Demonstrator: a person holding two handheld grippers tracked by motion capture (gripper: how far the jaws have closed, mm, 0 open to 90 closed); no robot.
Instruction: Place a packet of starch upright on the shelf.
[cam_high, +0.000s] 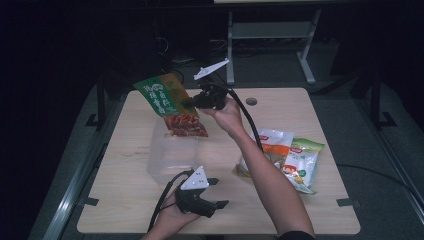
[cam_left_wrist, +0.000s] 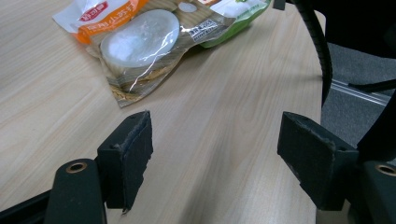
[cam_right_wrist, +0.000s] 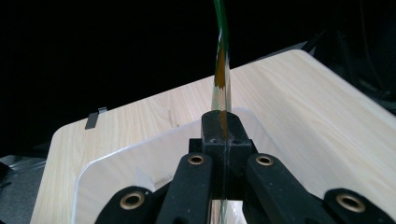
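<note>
My right gripper (cam_high: 192, 102) is shut on the edge of a green snack bag (cam_high: 167, 100) with reddish contents, held in the air above a clear plastic box (cam_high: 172, 152) on the table. In the right gripper view the bag (cam_right_wrist: 220, 70) shows edge-on, pinched between the jaws of that gripper (cam_right_wrist: 223, 133), with the clear box (cam_right_wrist: 140, 163) below. My left gripper (cam_high: 220, 192) rests near the table's front edge, open and holding nothing. In its own view the left gripper (cam_left_wrist: 212, 158) has bare wood between its pads.
Other snack packs lie at the right of the table: an orange-and-white one (cam_high: 272, 145) (cam_left_wrist: 135, 42) and a green one (cam_high: 302, 162). The right gripper's black cable (cam_high: 250, 122) runs along the forearm. A round hole (cam_high: 251, 101) sits near the table's far edge.
</note>
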